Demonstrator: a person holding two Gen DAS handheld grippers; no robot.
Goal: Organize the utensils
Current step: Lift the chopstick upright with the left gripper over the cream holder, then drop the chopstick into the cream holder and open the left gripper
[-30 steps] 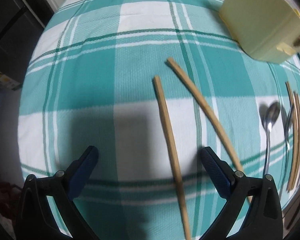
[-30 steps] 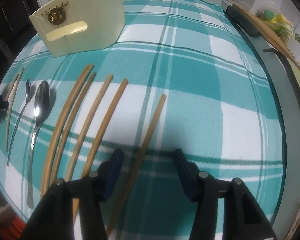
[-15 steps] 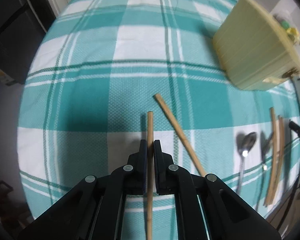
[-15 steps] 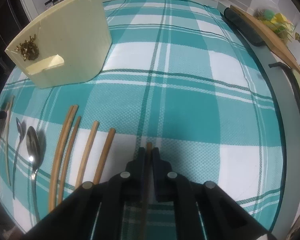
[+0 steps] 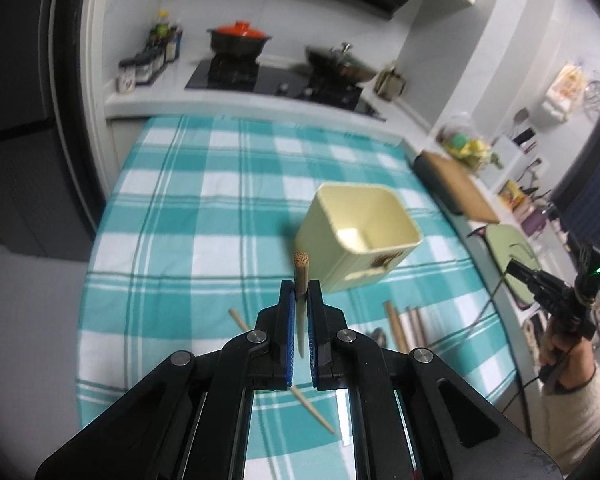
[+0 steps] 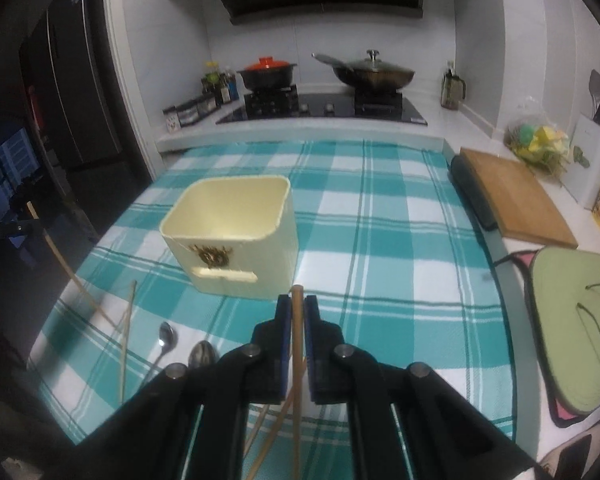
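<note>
On the tablecloth [image 6: 380, 240], cream holder [image 6: 236, 236]

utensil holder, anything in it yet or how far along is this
Nothing looks done: the cream utensil holder appears empty in both views. In hand: the left gripper is shut on one chopstick and the right gripper on another chopstick, both lifted off the checked cloth. Left on the cloth: two spoons, a loose chopstick and several more.
</note>
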